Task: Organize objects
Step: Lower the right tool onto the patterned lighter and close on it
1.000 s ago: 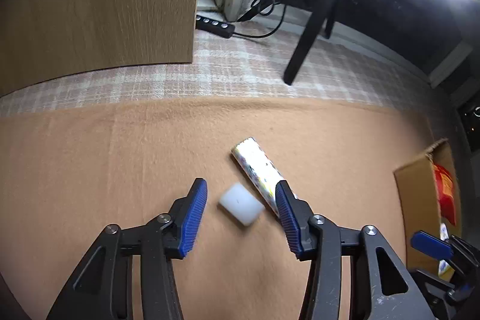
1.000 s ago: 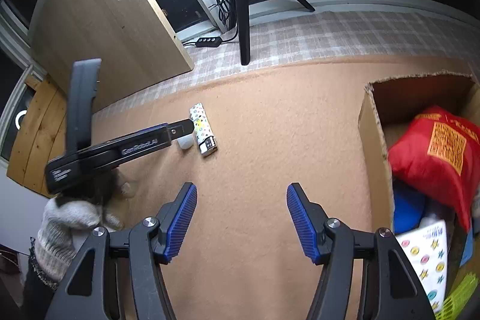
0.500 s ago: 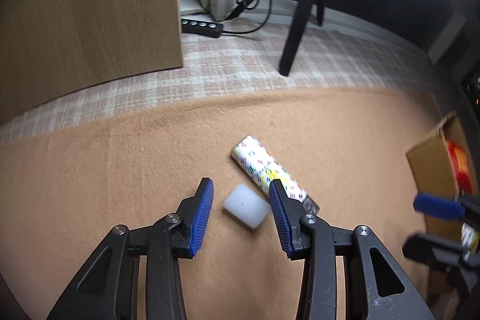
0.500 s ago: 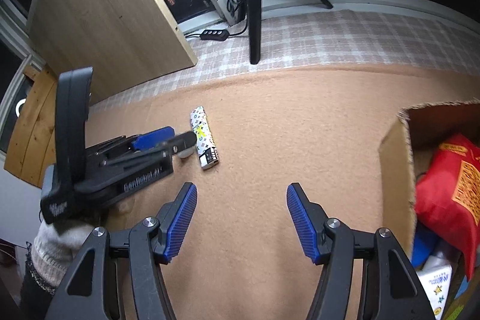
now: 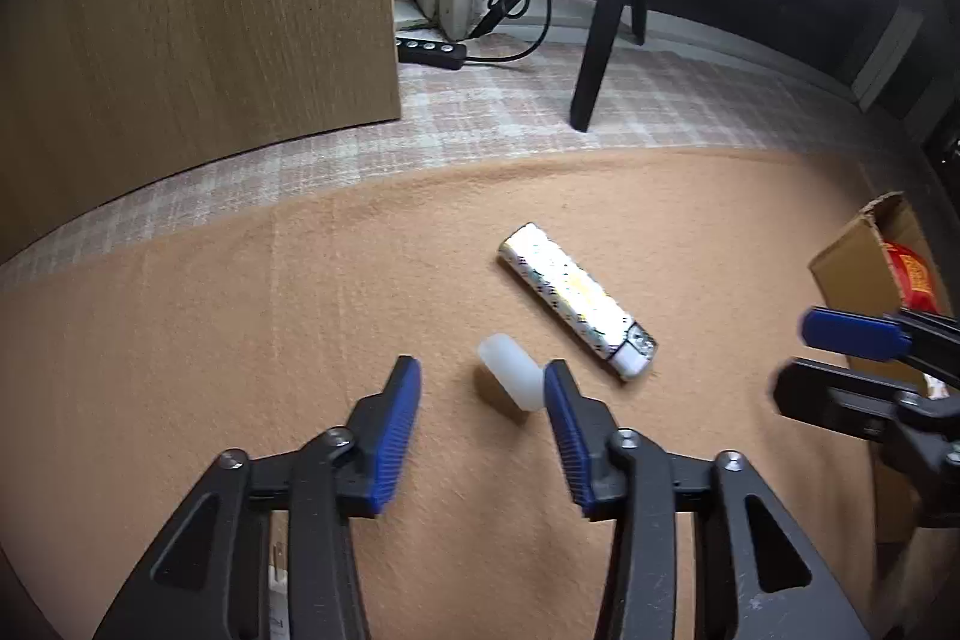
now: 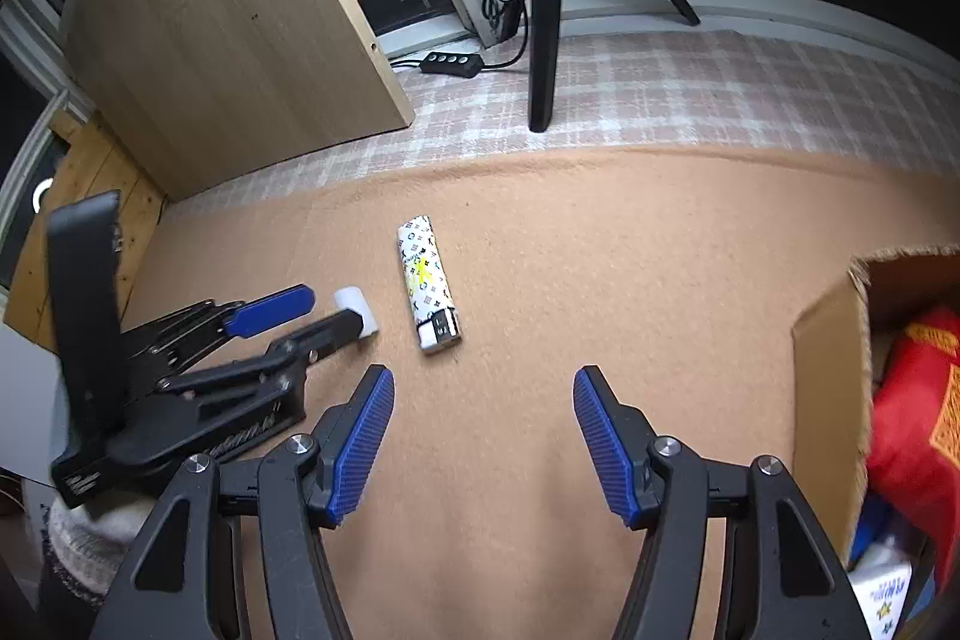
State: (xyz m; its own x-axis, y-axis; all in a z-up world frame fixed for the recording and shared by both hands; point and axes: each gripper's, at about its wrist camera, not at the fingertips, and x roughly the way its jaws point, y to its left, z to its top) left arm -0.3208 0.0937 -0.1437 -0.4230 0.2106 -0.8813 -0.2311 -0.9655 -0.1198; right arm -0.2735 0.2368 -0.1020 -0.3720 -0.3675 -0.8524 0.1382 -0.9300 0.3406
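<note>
A small white block (image 5: 507, 379) lies on the tan blanket (image 5: 240, 340), leaning against the tip of my left gripper's (image 5: 480, 369) right finger. The jaws are opening and their pads do not press it. A patterned white lighter (image 5: 573, 298) lies just beyond, to the right. In the right wrist view the lighter (image 6: 427, 280) lies ahead and left of my right gripper (image 6: 486, 430), which is open with nothing between its fingers. There the left gripper (image 6: 327, 313) comes in from the left, its tip at the white block (image 6: 354, 304).
An open cardboard box (image 6: 828, 340) holding a red packet (image 6: 918, 400) and other items stands at the right. Behind the blanket are a checked cloth (image 5: 480, 124), a wooden panel (image 5: 198, 10), a black tripod leg (image 5: 600, 40) and a power strip (image 5: 429, 51).
The left gripper's jaws narrowed around the white block, then widened; the block now sits by the right finger. The right gripper moved left, so the box slid toward its view's right edge.
</note>
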